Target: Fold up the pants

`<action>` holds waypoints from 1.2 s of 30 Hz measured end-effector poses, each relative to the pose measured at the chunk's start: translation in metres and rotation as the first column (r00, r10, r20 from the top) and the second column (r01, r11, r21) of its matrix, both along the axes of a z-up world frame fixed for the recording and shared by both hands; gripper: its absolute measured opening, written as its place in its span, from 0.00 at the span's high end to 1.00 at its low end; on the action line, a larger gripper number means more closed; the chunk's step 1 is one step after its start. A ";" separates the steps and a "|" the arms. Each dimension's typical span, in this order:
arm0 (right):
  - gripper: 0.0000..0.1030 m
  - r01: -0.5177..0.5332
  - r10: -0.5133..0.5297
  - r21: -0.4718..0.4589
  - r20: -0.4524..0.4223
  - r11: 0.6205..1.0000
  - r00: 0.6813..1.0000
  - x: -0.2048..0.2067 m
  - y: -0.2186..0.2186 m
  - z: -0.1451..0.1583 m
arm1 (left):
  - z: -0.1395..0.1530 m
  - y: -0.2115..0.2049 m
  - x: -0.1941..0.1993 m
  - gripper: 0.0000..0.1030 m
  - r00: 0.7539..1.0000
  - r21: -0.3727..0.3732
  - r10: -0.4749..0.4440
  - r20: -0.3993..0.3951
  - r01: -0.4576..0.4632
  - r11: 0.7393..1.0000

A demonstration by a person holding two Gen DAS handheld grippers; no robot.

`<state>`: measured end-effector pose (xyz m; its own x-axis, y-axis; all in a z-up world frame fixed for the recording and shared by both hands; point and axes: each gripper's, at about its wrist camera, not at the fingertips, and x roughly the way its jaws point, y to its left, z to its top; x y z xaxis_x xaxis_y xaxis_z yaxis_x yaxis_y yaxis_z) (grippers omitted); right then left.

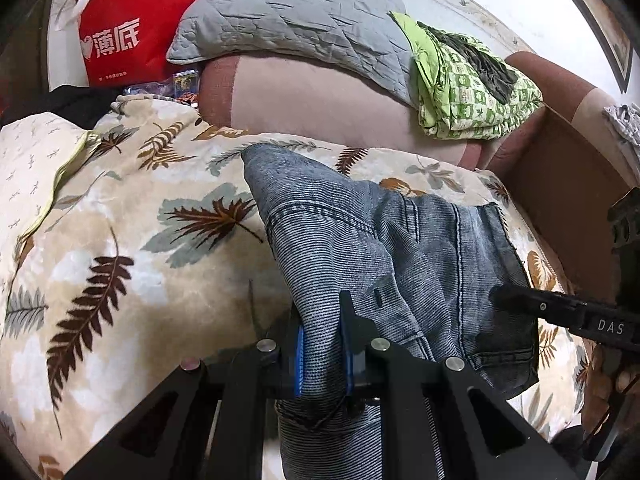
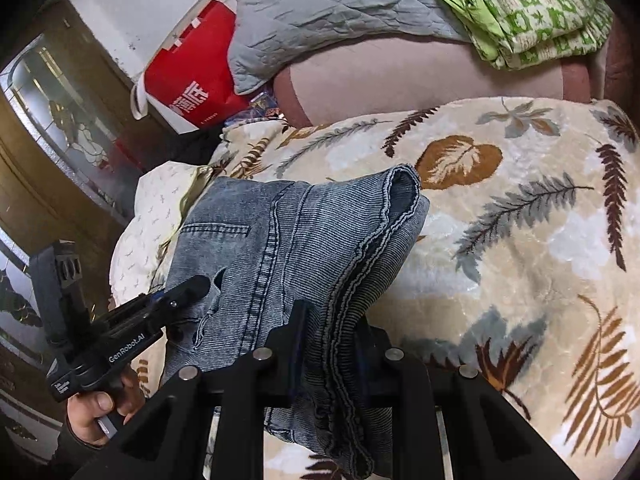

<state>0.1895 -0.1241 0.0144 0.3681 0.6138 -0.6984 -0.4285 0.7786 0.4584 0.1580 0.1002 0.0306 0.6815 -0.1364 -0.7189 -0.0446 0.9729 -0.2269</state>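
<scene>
A pair of faded blue denim pants (image 1: pixel 360 248) lies partly folded on a leaf-patterned blanket (image 1: pixel 120 240). My left gripper (image 1: pixel 323 344) is shut on a bunched fold of the pants at the near edge. My right gripper (image 2: pixel 331 344) is shut on the stacked hems and layers at the other near edge of the pants (image 2: pixel 280 232). In the left wrist view the right gripper (image 1: pixel 560 312) reaches in from the right over the denim. In the right wrist view the left gripper (image 2: pixel 132 320) shows at the left, held by a hand.
A grey quilted pillow (image 1: pixel 288 12) and a folded green patterned cloth (image 1: pixel 472 80) lie on a pink sofa back (image 1: pixel 320 96) behind the blanket (image 2: pixel 520 240). A red bag (image 1: pixel 136 28) stands at the far left. A brown cardboard box (image 1: pixel 568 192) stands at the right.
</scene>
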 end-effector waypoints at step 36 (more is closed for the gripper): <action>0.46 -0.026 0.027 -0.230 -0.001 0.973 1.000 0.002 0.028 -0.036 | -0.054 -0.001 -0.021 0.30 0.987 0.169 0.094 -0.132 -0.071 0.983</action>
